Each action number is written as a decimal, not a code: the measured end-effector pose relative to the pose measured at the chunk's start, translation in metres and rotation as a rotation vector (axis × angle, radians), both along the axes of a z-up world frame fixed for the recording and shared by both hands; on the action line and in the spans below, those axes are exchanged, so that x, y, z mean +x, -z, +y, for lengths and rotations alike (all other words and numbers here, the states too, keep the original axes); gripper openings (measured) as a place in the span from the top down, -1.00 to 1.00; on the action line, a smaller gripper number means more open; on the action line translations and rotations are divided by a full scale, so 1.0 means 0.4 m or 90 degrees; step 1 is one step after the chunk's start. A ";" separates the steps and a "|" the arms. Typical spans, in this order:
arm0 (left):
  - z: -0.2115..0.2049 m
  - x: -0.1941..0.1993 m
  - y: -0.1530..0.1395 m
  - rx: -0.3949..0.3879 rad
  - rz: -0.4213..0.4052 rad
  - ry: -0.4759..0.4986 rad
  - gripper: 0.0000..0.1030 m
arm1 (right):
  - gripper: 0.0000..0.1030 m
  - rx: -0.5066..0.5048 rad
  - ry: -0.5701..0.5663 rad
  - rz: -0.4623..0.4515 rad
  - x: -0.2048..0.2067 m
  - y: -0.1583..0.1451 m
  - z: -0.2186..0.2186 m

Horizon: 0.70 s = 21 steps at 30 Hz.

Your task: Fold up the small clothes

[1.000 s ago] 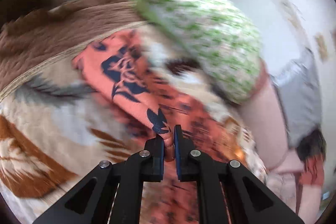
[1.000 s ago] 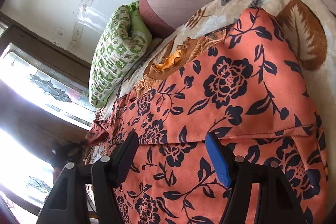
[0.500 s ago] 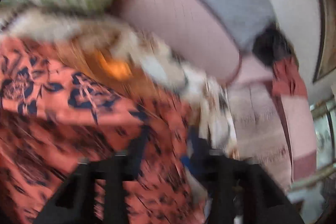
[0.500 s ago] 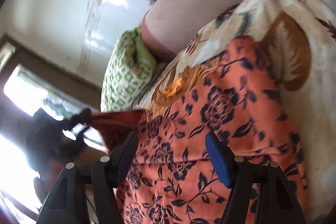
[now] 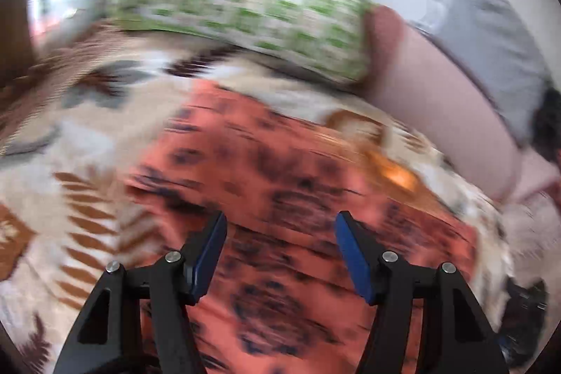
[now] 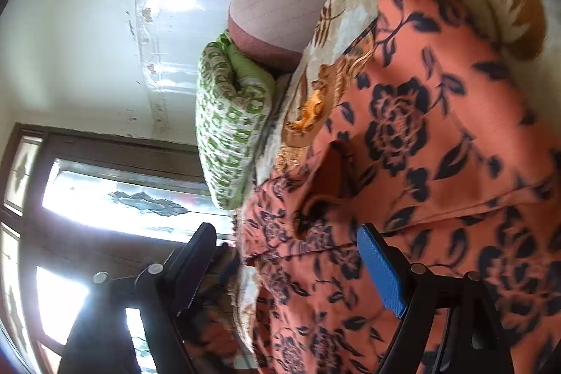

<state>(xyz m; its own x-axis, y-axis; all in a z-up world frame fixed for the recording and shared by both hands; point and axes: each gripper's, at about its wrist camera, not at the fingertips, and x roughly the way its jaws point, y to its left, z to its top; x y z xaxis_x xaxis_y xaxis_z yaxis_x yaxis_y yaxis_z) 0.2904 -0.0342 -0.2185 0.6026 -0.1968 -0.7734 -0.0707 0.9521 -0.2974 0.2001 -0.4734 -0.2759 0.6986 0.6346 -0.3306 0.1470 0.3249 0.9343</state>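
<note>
Left wrist view is smeared with motion, yet it shows what the other cannot: the whole near spread of the leaf-print bedspread (image 5: 80, 163) on the left, then the orange floral garment (image 5: 280, 184) lying flat on it, then the green checked pillow (image 5: 252, 6) at the head and the pink bolster (image 5: 431, 100) to the right. My left gripper (image 5: 278, 226) hangs over the garment, its jaws opening and nothing between them.

From the right wrist, tilted sideways, I see a bright window (image 6: 115, 198) at the left, which the left view barely catches, then the pillow on edge, then the garment's navy roses in sharp detail. A folded edge crosses the cloth just above my right gripper (image 6: 284, 233), and a bunched corner stands up near the bed's edge. Those jaws are opening too; cloth lies behind them, none pinched.

The garment's long axis runs from my grippers toward the pillow and bolster, its far end near an orange embroidered patch (image 6: 312, 107).
</note>
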 end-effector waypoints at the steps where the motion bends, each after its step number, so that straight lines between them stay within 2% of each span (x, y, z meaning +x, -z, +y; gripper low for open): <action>1: 0.025 0.008 0.013 0.015 -0.001 -0.023 -0.26 | -0.64 0.013 0.004 0.004 0.009 0.009 0.008; 4: 0.088 0.032 0.039 0.039 0.008 -0.061 -0.26 | -0.64 0.055 0.005 0.031 0.052 0.044 0.048; 6: 0.135 0.053 0.050 0.012 0.029 -0.087 -0.26 | -0.64 0.060 0.016 0.072 0.082 0.070 0.074; 8: 0.170 0.066 0.056 -0.010 0.045 -0.095 -0.26 | -0.60 0.103 0.029 0.111 0.124 0.108 0.111; 9: 0.186 0.076 0.060 -0.006 0.054 -0.096 -0.26 | -0.32 0.095 0.033 0.126 0.148 0.114 0.128; 10: 0.196 0.077 0.061 0.001 0.056 -0.101 -0.26 | 0.38 0.062 0.037 0.140 0.169 0.107 0.137; 11: 0.200 0.083 0.067 0.010 0.060 -0.111 -0.26 | 0.84 0.012 0.038 0.155 0.193 0.091 0.146; 13: 0.227 0.083 0.075 -0.005 0.077 -0.123 -0.26 | 0.88 -0.106 0.047 0.149 0.230 0.018 0.155; 15: 0.251 0.085 0.079 -0.051 0.080 -0.133 -0.26 | 0.88 -0.305 0.054 0.085 0.255 -0.124 0.173; 17: 0.254 0.089 0.077 -0.071 0.078 -0.135 -0.26 | 0.88 -0.405 0.070 0.009 0.246 -0.239 0.171; 19: 0.233 0.094 0.075 -0.069 0.077 -0.119 -0.26 | 0.88 -0.498 0.087 -0.073 0.210 -0.340 0.157; 21: 0.202 0.109 0.085 -0.060 0.085 -0.098 -0.26 | 0.88 -0.557 0.054 -0.088 0.193 -0.354 0.139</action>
